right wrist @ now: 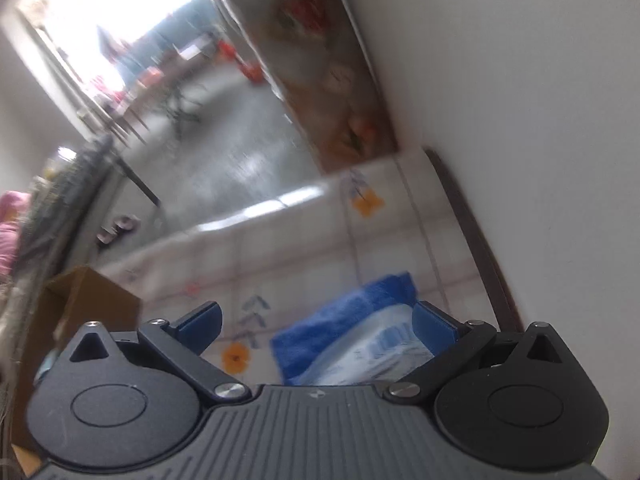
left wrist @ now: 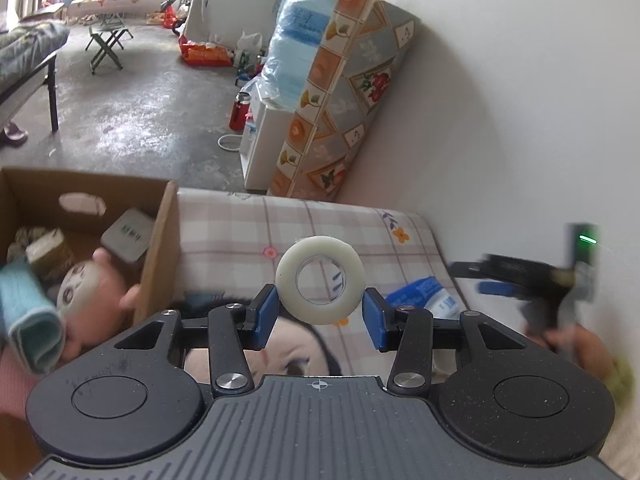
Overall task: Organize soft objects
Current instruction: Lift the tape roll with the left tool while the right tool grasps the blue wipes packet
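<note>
My left gripper [left wrist: 320,314] is shut on a white ring-shaped roll [left wrist: 320,280], which hangs above the checked bed sheet [left wrist: 240,232]. A cardboard box [left wrist: 160,240] at the left holds a doll [left wrist: 92,284], a white packet [left wrist: 128,234] and other items. A folded light-blue cloth [left wrist: 32,320] shows blurred at its near side. A blue and white packet [right wrist: 360,340] lies on the sheet under my right gripper [right wrist: 316,324], whose jaws stand wide open and apart from it. The left wrist view shows that gripper [left wrist: 520,280] blurred at the right, with the packet [left wrist: 428,292] beside it.
A white wall [left wrist: 520,120] runs along the bed's right side. A patterned mattress [left wrist: 352,100] leans against it beyond the bed, with a white appliance [left wrist: 260,148] and a red flask [left wrist: 239,112]. Grey floor [left wrist: 140,100] lies beyond, with a folding stool [left wrist: 108,40].
</note>
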The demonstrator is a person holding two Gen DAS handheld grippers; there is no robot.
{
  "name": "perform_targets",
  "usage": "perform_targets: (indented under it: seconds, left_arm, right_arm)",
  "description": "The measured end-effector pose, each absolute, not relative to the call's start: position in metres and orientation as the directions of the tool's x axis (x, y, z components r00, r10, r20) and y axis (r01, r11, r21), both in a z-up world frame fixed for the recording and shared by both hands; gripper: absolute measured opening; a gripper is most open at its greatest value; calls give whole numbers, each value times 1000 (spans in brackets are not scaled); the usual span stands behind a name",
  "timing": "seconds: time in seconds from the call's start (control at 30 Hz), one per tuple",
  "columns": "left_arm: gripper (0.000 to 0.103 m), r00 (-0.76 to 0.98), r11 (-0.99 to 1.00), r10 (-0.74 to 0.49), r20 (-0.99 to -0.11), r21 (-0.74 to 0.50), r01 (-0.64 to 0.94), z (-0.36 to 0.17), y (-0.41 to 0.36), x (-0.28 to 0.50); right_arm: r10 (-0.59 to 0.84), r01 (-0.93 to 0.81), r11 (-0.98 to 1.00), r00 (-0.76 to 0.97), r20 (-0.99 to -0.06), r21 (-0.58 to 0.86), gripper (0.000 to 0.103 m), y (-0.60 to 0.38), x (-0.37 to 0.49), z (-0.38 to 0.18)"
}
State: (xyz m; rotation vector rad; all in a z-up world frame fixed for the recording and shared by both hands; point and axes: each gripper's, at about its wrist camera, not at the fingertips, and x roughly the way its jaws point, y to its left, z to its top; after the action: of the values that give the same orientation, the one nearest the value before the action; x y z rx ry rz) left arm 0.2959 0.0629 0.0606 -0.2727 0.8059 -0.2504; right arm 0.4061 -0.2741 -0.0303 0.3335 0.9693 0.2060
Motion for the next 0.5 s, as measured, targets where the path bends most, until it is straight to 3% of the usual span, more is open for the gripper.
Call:
perform_targets:
  seconds: [0.17,0.5]
  left_arm:
    - [45,696,918,-341,-632,-383,102,54,98,261]
    - [45,810,908,-226,-542,-418,-26,70,180,199]
  right_arm:
    - [286,39,948,325,-901,315,103,-260,447,-80]
    - [268,-194,955,257,-928,222,103,-172,455,-72]
